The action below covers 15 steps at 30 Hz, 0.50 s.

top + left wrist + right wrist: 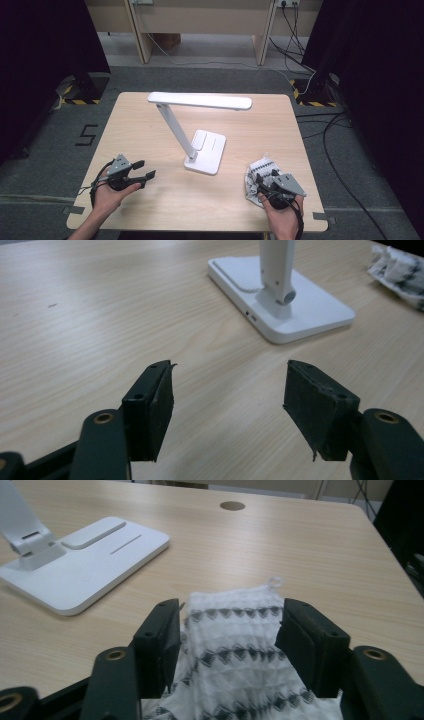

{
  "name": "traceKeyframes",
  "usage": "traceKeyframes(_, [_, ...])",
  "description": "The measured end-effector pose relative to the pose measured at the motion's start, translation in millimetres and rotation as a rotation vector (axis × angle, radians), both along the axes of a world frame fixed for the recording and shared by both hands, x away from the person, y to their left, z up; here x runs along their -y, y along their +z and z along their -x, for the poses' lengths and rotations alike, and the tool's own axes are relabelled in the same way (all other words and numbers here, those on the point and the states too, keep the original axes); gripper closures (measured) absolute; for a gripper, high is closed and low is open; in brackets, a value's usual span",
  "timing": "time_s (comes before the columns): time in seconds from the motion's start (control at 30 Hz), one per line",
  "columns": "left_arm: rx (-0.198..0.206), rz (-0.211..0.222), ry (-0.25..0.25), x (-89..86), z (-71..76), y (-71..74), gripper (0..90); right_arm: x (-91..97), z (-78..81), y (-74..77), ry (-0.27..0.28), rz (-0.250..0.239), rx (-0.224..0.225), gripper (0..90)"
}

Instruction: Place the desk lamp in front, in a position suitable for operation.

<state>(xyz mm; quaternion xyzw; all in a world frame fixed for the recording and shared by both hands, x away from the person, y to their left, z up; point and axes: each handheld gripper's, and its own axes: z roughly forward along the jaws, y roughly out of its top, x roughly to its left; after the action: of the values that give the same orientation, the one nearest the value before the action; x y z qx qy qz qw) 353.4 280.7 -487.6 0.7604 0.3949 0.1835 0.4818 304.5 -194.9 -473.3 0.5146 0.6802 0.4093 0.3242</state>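
Near edge, right side: right gripper (227, 630) sits over a white cloth with black patterned stripes (235, 655). Its jaws straddle the bunched cloth, one on each flank, and the fabric fills the gap between them. Whether the pads press it yet I cannot tell. In the high view the cloth (258, 170) lies crumpled near the table's right front corner, partly under that gripper (265, 181).

Near edge, left side: left gripper (229, 405) released, jaws spread wide with nothing between them, held just above bare tabletop (100, 315). From above it (142, 170) points toward the middle of the table.

Mid-table: white desk lamp, its flat base (206, 150) between the two grippers, well apart from the left one and near the cloth. The arm slants up to a long head (200, 100) lying level farther back.

Risks, as I judge them:
- Loose weave; a shallow pinch may catch one fold only, and the rest drags or slips free on lifting.
- A sweep toward the lamp could snag the cloth's small loop (274, 582) on the base or nudge the lamp.
- The slanted arm looks easy to knock with either gripper.
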Motion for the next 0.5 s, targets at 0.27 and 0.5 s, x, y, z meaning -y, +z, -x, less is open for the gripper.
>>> traceKeyframes(0.27, [0.037,0.072,-0.041,21.2,-19.3,30.7,37.4,-30.5,-16.9,2.0,0.103,0.013,-0.058,57.5])
traceKeyframes(0.5, [0.066,0.098,-0.087,50.2,-39.3,57.9,37.2,-62.0,-41.9,-4.9,0.173,0.028,-0.141,68.0])
